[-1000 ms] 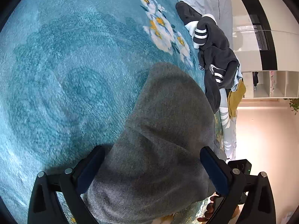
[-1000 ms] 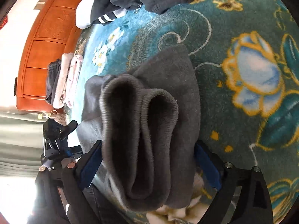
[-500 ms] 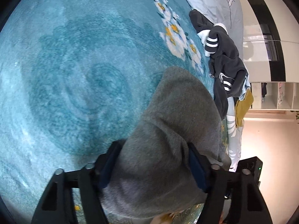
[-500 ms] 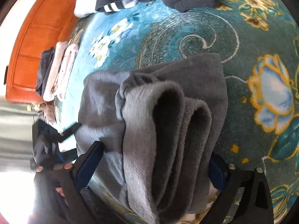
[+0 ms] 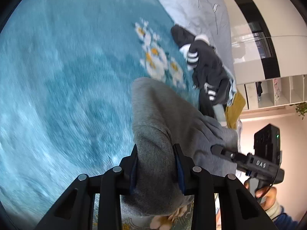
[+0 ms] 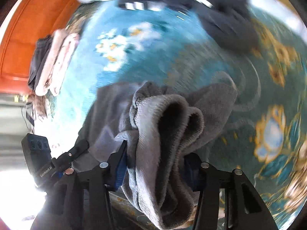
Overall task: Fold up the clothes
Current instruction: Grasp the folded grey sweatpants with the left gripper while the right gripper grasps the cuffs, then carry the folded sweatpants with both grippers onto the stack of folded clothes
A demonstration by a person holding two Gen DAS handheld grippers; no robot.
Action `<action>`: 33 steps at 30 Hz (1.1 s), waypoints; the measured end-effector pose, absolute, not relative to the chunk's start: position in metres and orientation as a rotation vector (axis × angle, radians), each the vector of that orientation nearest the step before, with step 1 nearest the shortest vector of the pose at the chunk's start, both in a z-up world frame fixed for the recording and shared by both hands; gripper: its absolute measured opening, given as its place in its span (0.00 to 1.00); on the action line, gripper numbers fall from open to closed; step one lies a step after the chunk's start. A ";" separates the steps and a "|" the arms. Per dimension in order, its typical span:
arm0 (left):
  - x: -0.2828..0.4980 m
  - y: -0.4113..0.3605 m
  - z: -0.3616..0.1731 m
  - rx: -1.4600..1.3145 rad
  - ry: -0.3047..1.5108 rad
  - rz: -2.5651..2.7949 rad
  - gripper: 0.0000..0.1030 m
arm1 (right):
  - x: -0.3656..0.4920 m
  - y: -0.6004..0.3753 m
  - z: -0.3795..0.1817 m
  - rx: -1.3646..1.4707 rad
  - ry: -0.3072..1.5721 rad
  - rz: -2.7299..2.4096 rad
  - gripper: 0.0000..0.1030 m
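A grey fleece garment [image 5: 163, 115] lies bunched on the teal floral blanket [image 5: 67, 67]. My left gripper [image 5: 155, 164] has a thick fold of it between its blue pads, and its jaws are closing and squeezing the cloth. In the right wrist view, the garment's ribbed hem [image 6: 172, 126] is stacked in layers and lifted. My right gripper [image 6: 155, 163] is closing on that stack, with the pads pressing into it. Each gripper shows in the other's view: the right gripper [image 5: 249, 163] held by a hand, the left gripper [image 6: 57, 159] at the garment's far side.
A heap of dark clothes with white stripes [image 5: 207, 71] lies beyond the garment, with a mustard piece [image 5: 234, 107] beside it. A folded stack of pink and dark clothes [image 6: 53, 57] sits by the orange wooden headboard [image 6: 28, 19]. A pale quilt [image 5: 191, 5] covers the far end.
Both grippers went from wide open around the grey garment to pinched on it. Both have risen, the right one also moving sideways, and the cloth has bunched up between the pads.
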State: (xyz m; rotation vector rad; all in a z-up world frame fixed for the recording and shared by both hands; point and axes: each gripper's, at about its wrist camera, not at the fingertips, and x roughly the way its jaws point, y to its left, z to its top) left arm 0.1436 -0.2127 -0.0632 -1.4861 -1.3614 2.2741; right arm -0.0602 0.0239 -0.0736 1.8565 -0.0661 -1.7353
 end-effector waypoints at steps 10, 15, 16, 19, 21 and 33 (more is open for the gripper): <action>0.137 -0.387 0.056 -1.022 -1.379 2.654 0.35 | -0.113 -0.201 0.039 1.450 0.139 -1.611 0.40; 0.130 -0.493 0.111 -0.810 -1.377 2.824 0.35 | -0.105 -0.324 0.109 1.231 0.194 -1.548 0.40; 0.127 -0.513 0.118 -0.783 -1.385 2.850 0.35 | -0.106 -0.355 0.120 1.189 0.219 -1.539 0.40; 0.119 -0.565 0.125 -0.728 -1.439 2.893 0.35 | -0.107 -0.438 0.146 1.083 0.297 -1.522 0.40; 0.112 -0.595 0.124 -0.682 -1.492 2.905 0.35 | -0.108 -0.484 0.155 1.040 0.340 -1.518 0.40; 0.086 -0.659 0.039 -0.768 -1.724 2.860 0.35 | -0.124 -0.621 0.098 1.050 0.578 -1.555 0.40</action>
